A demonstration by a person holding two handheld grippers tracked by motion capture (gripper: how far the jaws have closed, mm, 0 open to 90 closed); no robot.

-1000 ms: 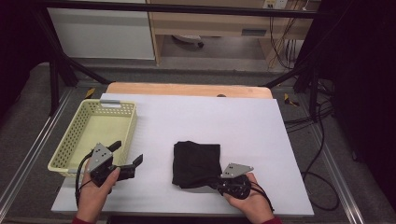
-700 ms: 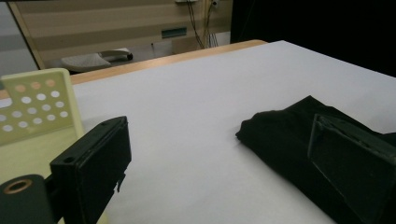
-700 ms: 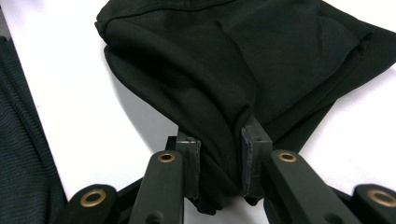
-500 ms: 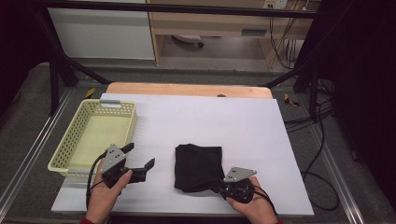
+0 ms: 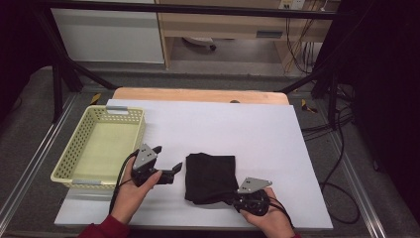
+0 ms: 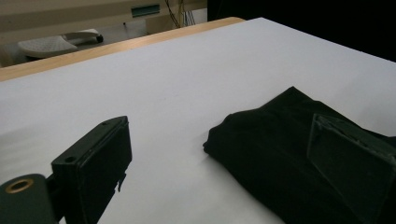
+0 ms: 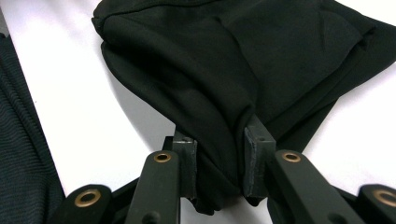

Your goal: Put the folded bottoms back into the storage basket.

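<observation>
A folded black cloth lies on the white counter, near the front edge and a little to the right of the middle. In the high view it looks almost square, and its near right corner is pulled toward the person.

The right hand-held gripper is at this corner. In the right gripper view its two jaws are pressed on a bunch of the black cloth from both sides, so the right hand-held gripper is clamped on the fabric. The cloth spreads out from the jaws in soft folds over the white surface. The person's right hand holds this tool from the bottom of the high view, and a grey three-cornered plate sits on top of it.

The left hand-held gripper is just beside the left edge of the cloth. Its jaws stand wide apart. In the left gripper view one jaw is over the bare white counter, and the other jaw is seen in front of the black cloth; I cannot tell if it touches the fabric. The left hand, with a red sleeve, holds this tool.

A pale yellow plastic basket with small holes in the walls stands at the left side of the counter, close to the left hand. Behind the white sheet a wooden edge of the counter is visible.
</observation>
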